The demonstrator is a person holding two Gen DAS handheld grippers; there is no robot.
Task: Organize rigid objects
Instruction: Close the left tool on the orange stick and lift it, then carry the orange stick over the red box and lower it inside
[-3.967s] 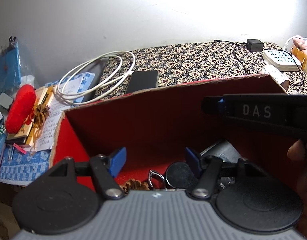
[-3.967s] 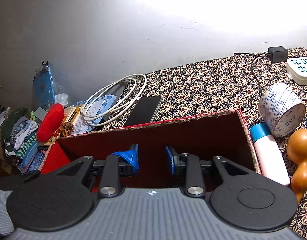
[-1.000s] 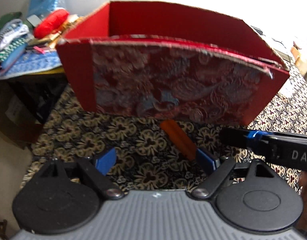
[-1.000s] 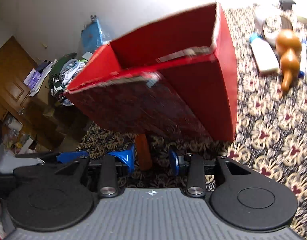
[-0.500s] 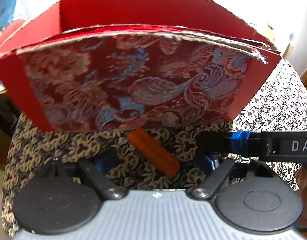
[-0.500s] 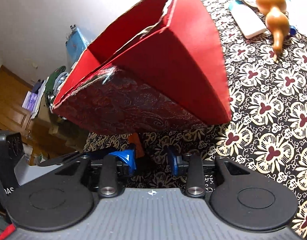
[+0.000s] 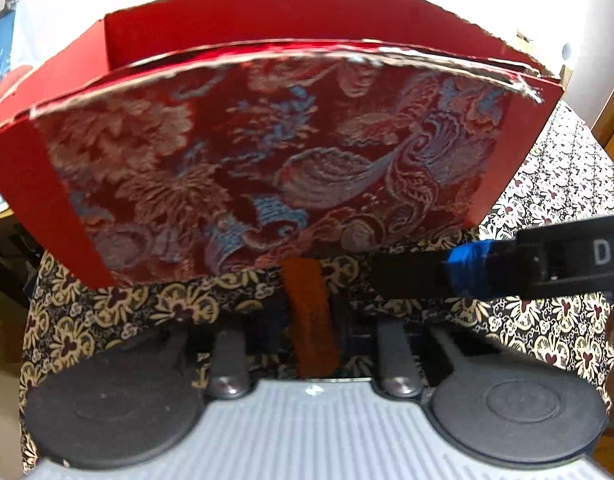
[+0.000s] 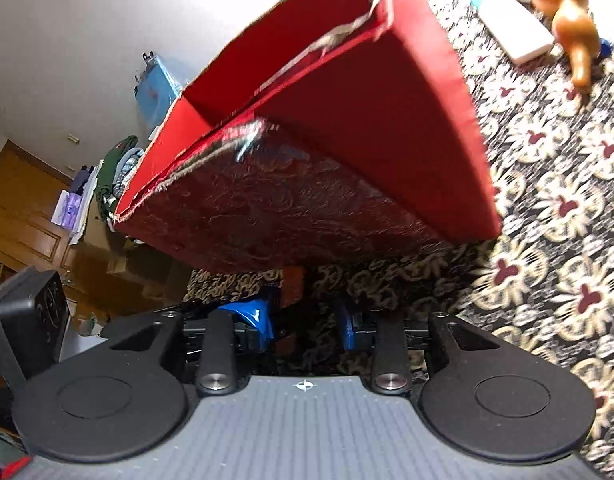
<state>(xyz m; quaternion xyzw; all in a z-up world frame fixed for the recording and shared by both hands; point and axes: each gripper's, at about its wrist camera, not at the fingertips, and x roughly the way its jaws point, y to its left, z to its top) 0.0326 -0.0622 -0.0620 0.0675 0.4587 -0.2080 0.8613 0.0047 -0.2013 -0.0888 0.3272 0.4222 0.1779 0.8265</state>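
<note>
A red open box [image 7: 267,152] with a brocade front stands on the patterned cloth; it also shows in the right wrist view [image 8: 347,140]. An orange-brown bar [image 7: 311,316] lies on the cloth just in front of the box. My left gripper [image 7: 311,320] has closed its jaws against the bar's two sides. The bar [image 8: 293,276] shows only partly in the right wrist view, by the left fingertip. My right gripper [image 8: 307,320] is open and empty, low over the cloth next to the left gripper.
The floral cloth [image 8: 567,208] covers the surface. A white bottle [image 8: 515,28] and a wooden gourd [image 8: 571,12] lie to the far right. Clutter, clothes and a blue bag [image 8: 159,84] sit at the left, past the cloth's edge.
My left gripper has moved down to the orange bar and closed on it. My right gripper has dropped lower and closer to the box front, staying open.
</note>
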